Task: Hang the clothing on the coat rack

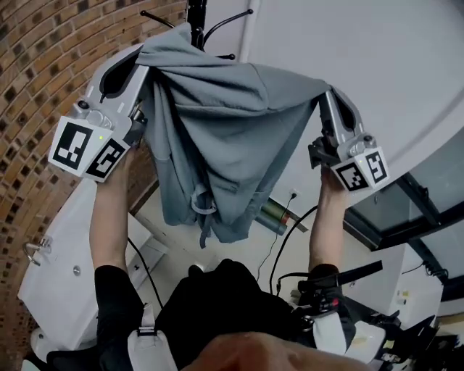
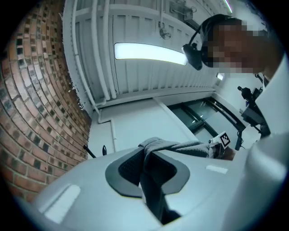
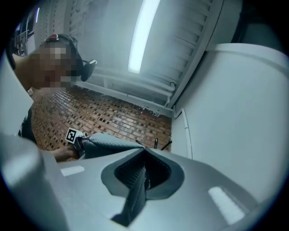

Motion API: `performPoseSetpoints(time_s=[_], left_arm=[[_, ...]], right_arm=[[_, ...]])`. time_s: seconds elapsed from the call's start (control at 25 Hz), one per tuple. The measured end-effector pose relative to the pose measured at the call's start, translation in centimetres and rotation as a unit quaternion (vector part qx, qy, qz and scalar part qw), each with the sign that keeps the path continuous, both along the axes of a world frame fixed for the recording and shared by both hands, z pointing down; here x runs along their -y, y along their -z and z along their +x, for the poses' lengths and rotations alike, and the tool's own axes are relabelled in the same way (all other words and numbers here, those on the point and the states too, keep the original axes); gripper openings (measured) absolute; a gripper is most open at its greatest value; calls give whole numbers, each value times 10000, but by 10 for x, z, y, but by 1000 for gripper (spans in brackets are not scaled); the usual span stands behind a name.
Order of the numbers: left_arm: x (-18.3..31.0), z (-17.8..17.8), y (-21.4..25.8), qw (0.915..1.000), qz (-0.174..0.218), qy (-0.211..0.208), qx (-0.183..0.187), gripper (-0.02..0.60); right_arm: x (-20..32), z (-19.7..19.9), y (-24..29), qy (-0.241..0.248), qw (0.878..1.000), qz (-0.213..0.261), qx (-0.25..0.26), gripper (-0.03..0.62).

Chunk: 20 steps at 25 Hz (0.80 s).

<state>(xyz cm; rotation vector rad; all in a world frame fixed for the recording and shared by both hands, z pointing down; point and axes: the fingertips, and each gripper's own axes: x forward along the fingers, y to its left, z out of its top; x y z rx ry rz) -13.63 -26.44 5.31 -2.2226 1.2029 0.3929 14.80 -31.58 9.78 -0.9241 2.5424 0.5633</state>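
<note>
Your left gripper (image 1: 143,52) is up at the upper left of the head view, jaws pinched together on a bunched edge of the grey garment (image 1: 217,130). In the left gripper view the cloth runs straight through the closed jaws and hangs down past them. Your right gripper (image 1: 326,98) is at the right of the frame, a little lower, and it too is clamped on the fabric, with a fold caught between its dark pads (image 3: 160,173). The garment spans the upper middle of the frame from one gripper to the other and sags in deep folds toward the centre. A pale loop (image 1: 203,203) dangles near its lower edge. The coat rack (image 1: 197,18) is at top centre, its black hooks poking out just above the cloth beside your left gripper. Whether fabric touches a hook, you can't tell. A brick wall (image 1: 29,65) fills the upper left.
</note>
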Motion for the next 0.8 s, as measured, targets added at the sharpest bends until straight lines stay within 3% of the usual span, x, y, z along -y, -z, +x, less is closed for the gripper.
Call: performPoseSetpoints(time_s=[0.16,0.24,0.36,0.44,0.56,0.8], left_arm=[[107,-36,52,9963,-243,810,-170,20],[165,-54,31,9913,-829,961,-337,20],[193,-57,-88,9771,-2040,488,-349,20],[182,-41,-154,9694,-2434,31,-309,20],[167,-18,-173,9729,-2192,-495,-546,18],[162,-21,-164,9794,-1944,-324,-442,18]], right_arm=[[105,-20,71,15,9988,226,429,9],[157,-46,65,169,9984,-7,533,9],[197,-85,-61,600,9938,-935,66,9],[186,-107,-153,1191,9815,-1495,-108,9],[155,-140,-193,1848,9702,-1552,-233,8],[161,-151,-194,1852,9697,-1527,-461,8]])
